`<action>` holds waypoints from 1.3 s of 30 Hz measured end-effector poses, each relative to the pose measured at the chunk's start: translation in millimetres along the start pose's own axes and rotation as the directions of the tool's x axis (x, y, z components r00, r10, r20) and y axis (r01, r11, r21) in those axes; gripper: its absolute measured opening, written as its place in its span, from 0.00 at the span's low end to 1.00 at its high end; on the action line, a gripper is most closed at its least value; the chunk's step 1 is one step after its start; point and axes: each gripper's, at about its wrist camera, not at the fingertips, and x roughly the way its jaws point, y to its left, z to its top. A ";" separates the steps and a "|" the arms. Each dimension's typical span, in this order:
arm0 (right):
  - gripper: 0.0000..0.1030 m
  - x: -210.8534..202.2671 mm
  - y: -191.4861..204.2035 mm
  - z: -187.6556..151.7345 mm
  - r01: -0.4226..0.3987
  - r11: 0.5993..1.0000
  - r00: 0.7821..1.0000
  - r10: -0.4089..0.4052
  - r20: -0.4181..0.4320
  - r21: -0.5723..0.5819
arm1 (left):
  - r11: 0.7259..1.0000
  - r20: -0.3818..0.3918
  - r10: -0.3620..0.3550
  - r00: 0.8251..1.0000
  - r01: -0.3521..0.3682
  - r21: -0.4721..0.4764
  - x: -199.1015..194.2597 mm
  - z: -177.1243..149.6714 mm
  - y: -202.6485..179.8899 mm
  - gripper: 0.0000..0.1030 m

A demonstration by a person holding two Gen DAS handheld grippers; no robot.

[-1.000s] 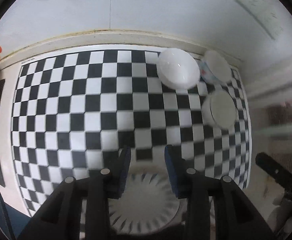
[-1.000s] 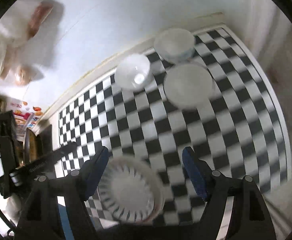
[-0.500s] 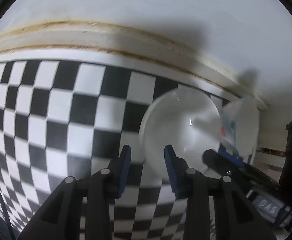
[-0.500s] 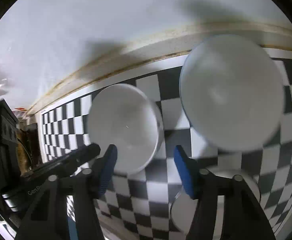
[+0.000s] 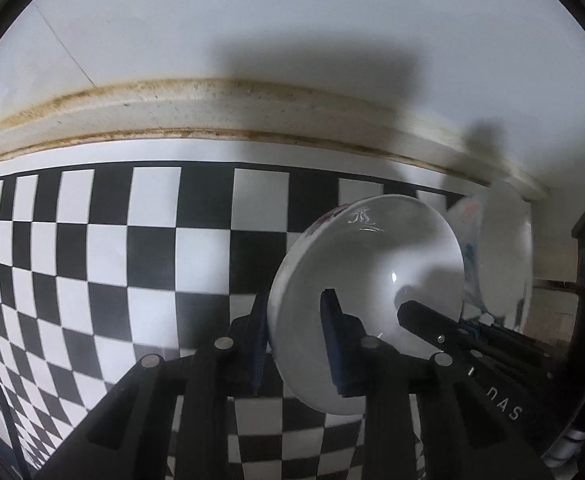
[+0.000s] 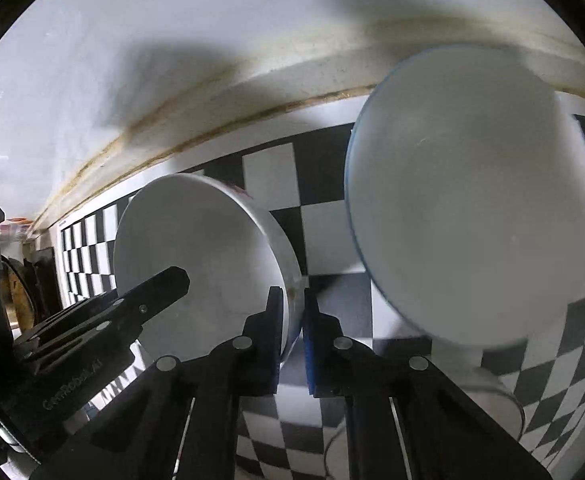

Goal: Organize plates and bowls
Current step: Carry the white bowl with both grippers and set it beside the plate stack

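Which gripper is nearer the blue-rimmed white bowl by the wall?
Right. The right gripper clamps the rim of the plain white bowl on the side facing the blue-rimmed white bowl; the left gripper grips the opposite rim, farther away.

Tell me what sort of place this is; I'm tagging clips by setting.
Probably a home kitchen or dining corner. White bowl held at its rim by both tools, left tool and right tool; a blue-rimmed bowl beside it; a checkered tablecloth against a stained wall ledge.
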 end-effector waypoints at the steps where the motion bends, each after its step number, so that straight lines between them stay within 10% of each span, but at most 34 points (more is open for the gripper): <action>1: 0.10 -8.3 2.4 -3.9 0.001 1.000 1.000 0.000 0.013 -0.010 | 1.000 0.006 0.000 1.000 0.000 0.007 -7.5 -4.3 -2.0 0.22; 17: 0.10 -134.7 -19.2 -160.9 0.002 0.999 0.988 0.003 0.151 -0.032 | 0.980 0.090 -0.054 0.994 0.036 0.197 -104.1 -134.5 -66.6 0.22; 39: 0.10 -54.3 -159.4 -302.0 0.054 0.992 0.998 -0.051 -0.031 0.112 | 0.962 -0.198 0.034 0.980 0.022 0.273 42.8 -258.0 -104.8 0.22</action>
